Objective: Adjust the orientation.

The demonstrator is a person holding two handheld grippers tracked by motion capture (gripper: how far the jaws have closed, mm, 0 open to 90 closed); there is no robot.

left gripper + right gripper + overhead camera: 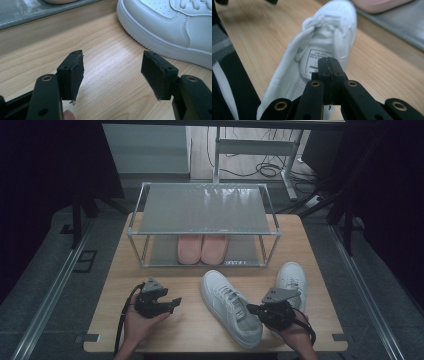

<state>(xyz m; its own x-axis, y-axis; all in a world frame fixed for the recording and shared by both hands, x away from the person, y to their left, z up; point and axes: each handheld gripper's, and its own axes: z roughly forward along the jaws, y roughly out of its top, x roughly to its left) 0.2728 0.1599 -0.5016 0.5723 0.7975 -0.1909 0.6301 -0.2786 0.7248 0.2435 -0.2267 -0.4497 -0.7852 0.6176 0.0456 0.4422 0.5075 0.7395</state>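
Two white sneakers lie on the wooden table [165, 270]. One sneaker [230, 307] is at the front centre with its toe pointing away from me, and the other sneaker [291, 279] is to its right. My left gripper [175, 302] rests on the table left of the centre sneaker, its jaws wide open with bare wood between them [113, 67]; that sneaker's side [175, 27] lies just beyond. My right gripper [251, 309] is at the centre sneaker's heel end. Its jaws are shut [329, 66] over the shoe's opening [332, 32], above the insole label, and I see nothing between the pads.
A two-tier metal shoe rack [205, 210] stands at the back of the table. A pair of pink shoes [202, 249] sits on its lower shelf [25, 12]. The table's front edge is just behind both hands, and dark floor surrounds the table.
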